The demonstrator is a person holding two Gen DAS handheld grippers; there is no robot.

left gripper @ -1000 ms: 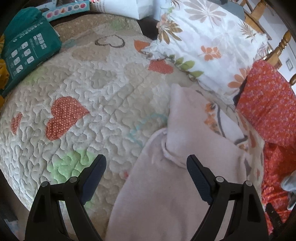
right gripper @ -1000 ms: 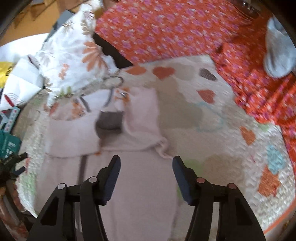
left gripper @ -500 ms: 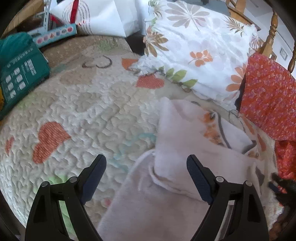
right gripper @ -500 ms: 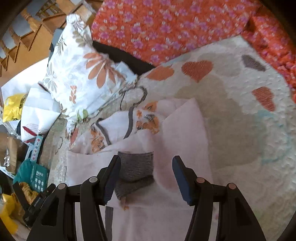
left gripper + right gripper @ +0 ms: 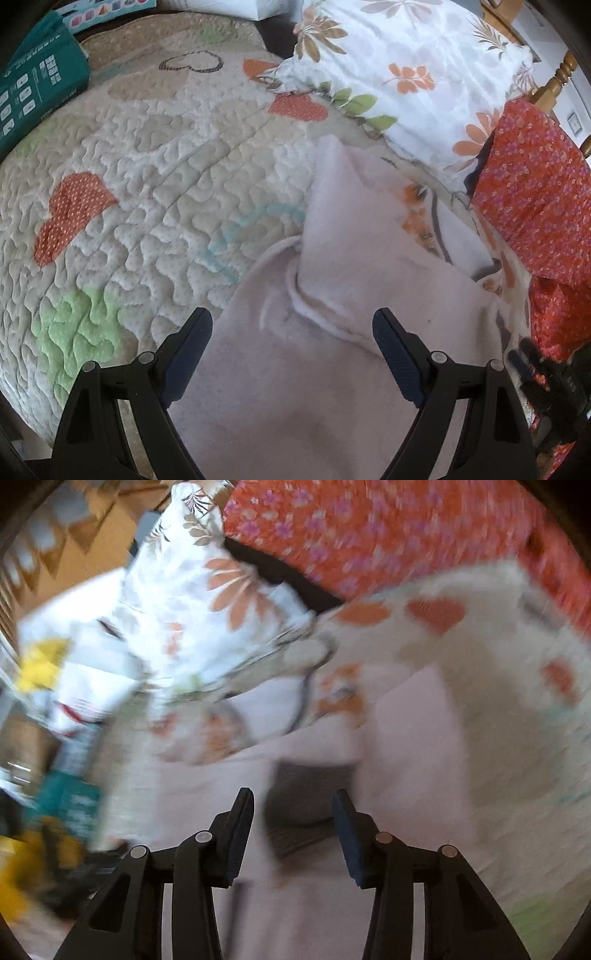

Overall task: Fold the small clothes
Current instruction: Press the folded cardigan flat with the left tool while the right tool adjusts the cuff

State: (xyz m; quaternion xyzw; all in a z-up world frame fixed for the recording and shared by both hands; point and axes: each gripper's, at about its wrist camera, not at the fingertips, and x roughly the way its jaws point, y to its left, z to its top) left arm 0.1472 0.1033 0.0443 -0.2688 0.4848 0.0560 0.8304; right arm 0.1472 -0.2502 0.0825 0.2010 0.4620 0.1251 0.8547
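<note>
**Both grippers over the pink garment, neither gripping**

Your left gripper [image 5: 291, 345] hangs w/ jaws wide apart over the pale pink garment [image 5: 295, 398], which lies spread on the heart-patterned quilt [image 5: 147, 177]. A folded-over flap of the same pink cloth sits just ahead of the fingertips; nothing's pinched between them.

Your right gripper [image 5: 293, 823] has just been closing its jaws, now about half-way, w/ the grey cuff [image 5: 303, 808] of the garment lying between the fingers [image 5: 242, 823]. Pads don't press on it yet, so no grip. That view is motion-blurred.

Beyond the garment: a white printed cloth w/ orange figures [image 5: 439, 229], a floral pillow [image 5: 406, 62] and red flowered fabric [image 5: 535, 192]. A teal pack [image 5: 33, 92] lies at the quilt's far left edge.
</note>
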